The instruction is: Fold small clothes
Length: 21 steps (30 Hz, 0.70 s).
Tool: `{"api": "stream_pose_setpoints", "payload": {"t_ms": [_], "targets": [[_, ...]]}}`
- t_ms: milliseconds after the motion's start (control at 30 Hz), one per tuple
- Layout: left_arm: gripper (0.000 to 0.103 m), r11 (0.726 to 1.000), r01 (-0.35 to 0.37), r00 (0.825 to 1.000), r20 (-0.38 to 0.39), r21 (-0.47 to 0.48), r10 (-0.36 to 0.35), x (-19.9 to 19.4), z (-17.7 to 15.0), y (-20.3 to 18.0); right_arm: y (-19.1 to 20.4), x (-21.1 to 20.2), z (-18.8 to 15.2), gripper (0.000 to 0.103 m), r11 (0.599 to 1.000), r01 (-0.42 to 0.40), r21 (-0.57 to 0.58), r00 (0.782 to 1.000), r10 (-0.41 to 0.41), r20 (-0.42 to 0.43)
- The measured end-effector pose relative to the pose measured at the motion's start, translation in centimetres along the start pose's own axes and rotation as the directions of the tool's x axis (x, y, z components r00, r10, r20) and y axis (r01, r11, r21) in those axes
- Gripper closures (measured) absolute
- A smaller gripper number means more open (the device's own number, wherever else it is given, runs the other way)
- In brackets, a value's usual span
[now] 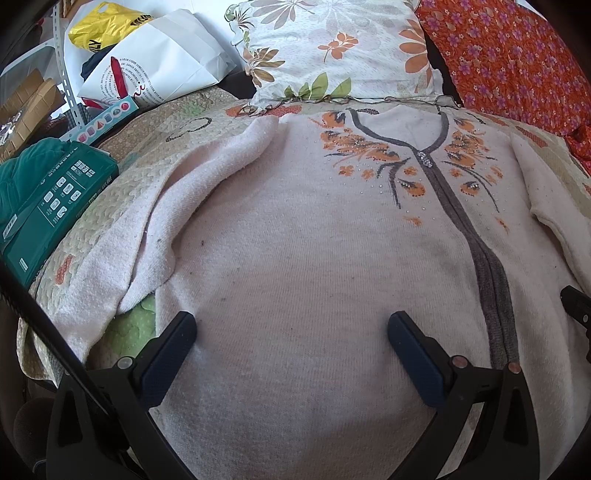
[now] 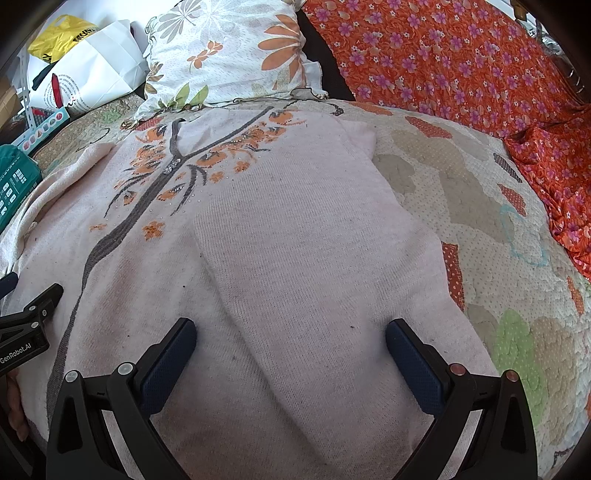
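Observation:
A pale pink knitted cardigan (image 1: 303,229) with orange flowers and a grey zipper band lies front up on a quilted bed cover (image 1: 147,155). Its left sleeve (image 1: 155,236) lies loose and rumpled beside the body. The right sleeve (image 2: 306,240) is folded flat over the front. My left gripper (image 1: 291,328) hovers open over the lower left of the cardigan, nothing between its fingers. My right gripper (image 2: 291,332) is open over the folded right sleeve. The left gripper (image 2: 33,317) shows at the left edge of the right wrist view.
A flowered pillow (image 1: 332,48) lies past the collar. Orange flowered cloth (image 2: 461,62) covers the right side. To the left are a green box (image 1: 55,199), a white paper bag (image 1: 155,62) and a yellow plastic bag (image 1: 103,26). Bare quilt (image 2: 480,221) shows right of the cardigan.

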State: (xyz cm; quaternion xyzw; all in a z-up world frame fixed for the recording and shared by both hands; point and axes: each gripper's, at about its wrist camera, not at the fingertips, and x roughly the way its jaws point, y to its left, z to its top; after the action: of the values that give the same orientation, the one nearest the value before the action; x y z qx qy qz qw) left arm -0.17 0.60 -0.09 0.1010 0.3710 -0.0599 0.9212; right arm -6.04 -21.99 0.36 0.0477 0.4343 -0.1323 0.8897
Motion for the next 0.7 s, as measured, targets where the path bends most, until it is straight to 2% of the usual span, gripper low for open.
{"api": "stream_pose_setpoints", "payload": {"t_ms": [233,533,700], "targets": [[0.0,1.0,-0.001,1.0,-0.023,-0.006,0.001,0.14,-0.03,0.05,0.03,0.0,-0.02,0.0,1.0,0.0,0.0,1.0,0.0,0.0],[0.0,1.0,0.005,1.0,-0.001,-0.019,-0.005,0.01,-0.12,0.08,0.09,0.04,-0.06,0.0,1.0,0.001,-0.001,1.0,-0.001,0.001],[0.0,1.0,-0.005,0.999,0.038,-0.021,0.006,-0.19,-0.2,-0.16,-0.19,-0.07,-0.16,0.0,1.0,0.008,-0.013,1.0,-0.008,0.013]]}}
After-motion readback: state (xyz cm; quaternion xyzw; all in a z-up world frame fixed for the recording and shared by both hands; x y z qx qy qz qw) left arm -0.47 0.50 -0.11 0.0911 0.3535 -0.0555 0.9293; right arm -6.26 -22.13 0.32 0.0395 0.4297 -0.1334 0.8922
